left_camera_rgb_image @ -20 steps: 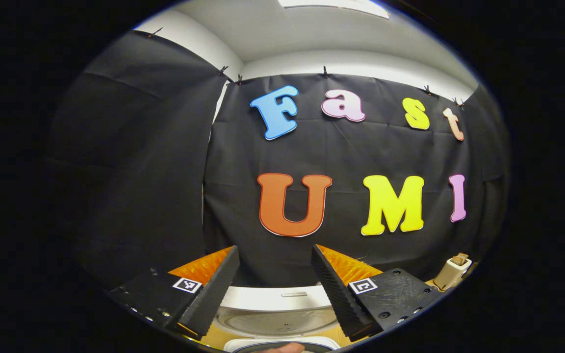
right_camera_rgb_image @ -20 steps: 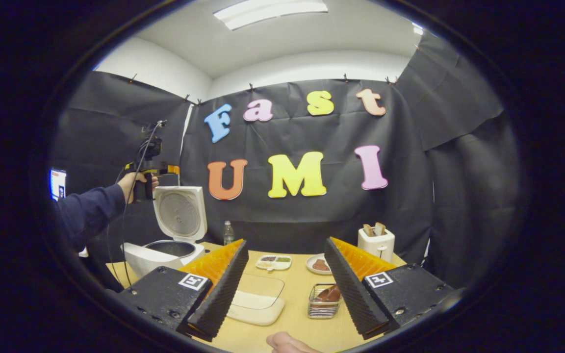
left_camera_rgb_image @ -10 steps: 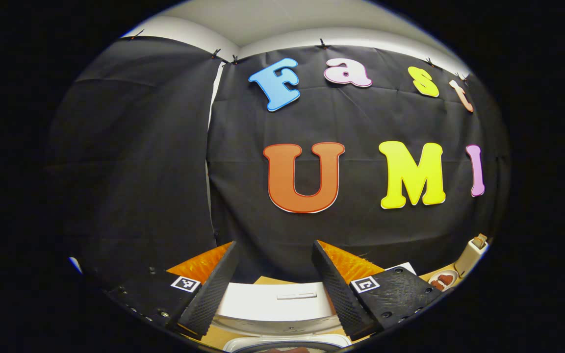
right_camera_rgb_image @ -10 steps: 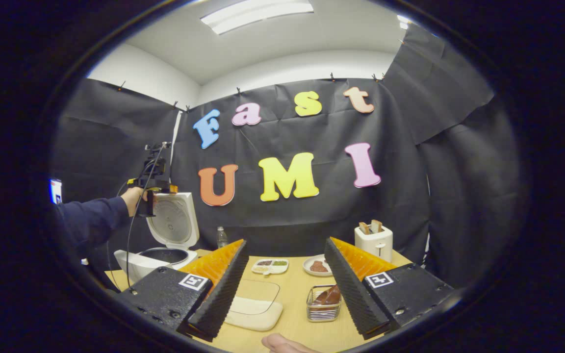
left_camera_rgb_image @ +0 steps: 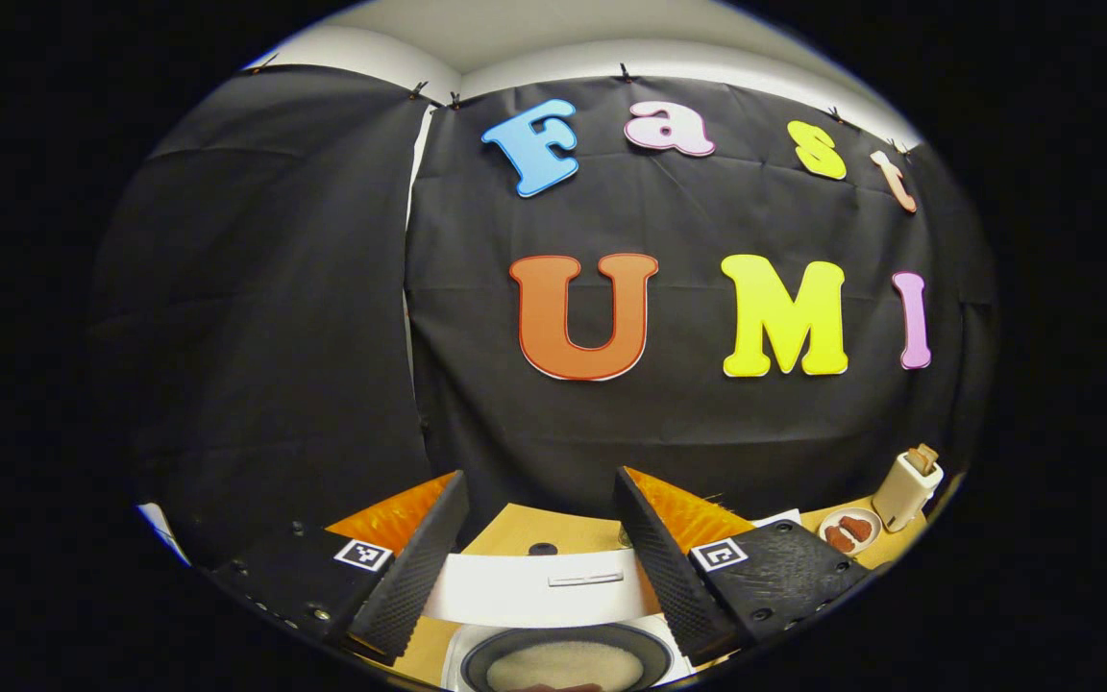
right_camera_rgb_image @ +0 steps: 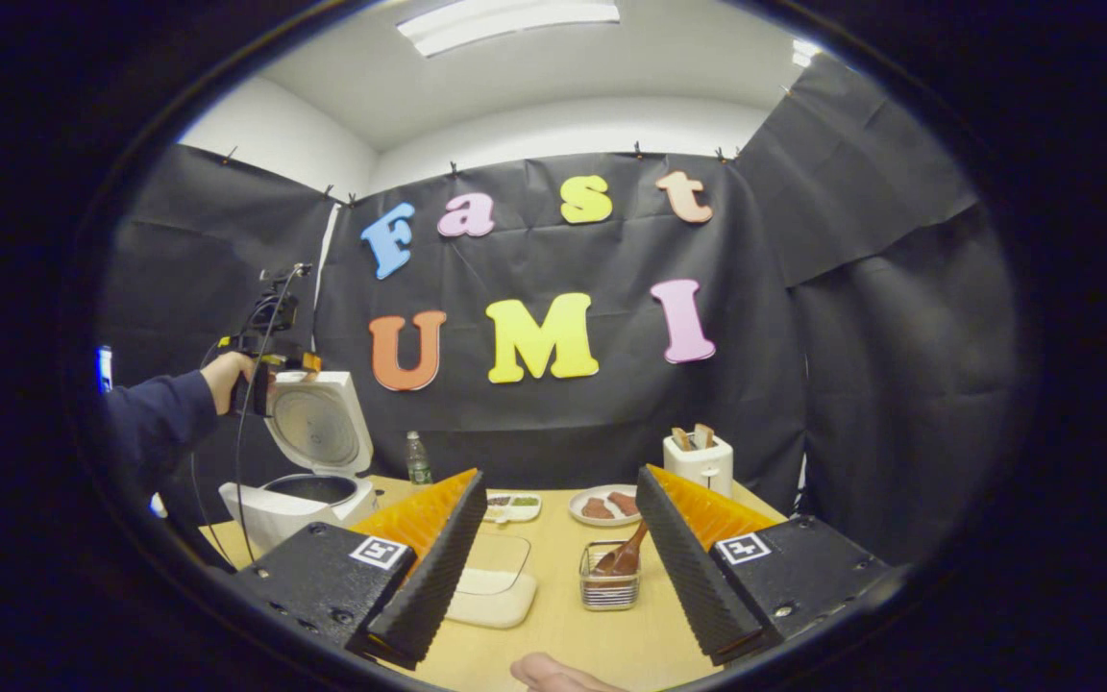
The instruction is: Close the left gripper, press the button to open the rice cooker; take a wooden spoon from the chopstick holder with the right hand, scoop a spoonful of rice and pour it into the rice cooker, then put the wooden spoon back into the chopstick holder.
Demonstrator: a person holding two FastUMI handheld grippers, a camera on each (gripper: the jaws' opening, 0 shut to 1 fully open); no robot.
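The white rice cooker stands open at the table's left, its lid upright. Just below my left gripper are the lid's top edge and the dark pot rim; this gripper is open and holds nothing. A hand holds it above the lid, where it shows as the left gripper in the right gripper view. A wooden spoon leans in the wire chopstick holder. A clear tub of rice lies beside the holder. My right gripper is open, above and short of both.
On the wooden table a toaster, a plate of food, a divided dish and a bottle stand along the back. A fingertip shows at the bottom edge. Black cloth walls close in behind and right.
The left gripper view has tipped downward, so the pot's inside and more of the table show. The right gripper has shifted, bringing the holder and spoon between its fingers. Both stay open.
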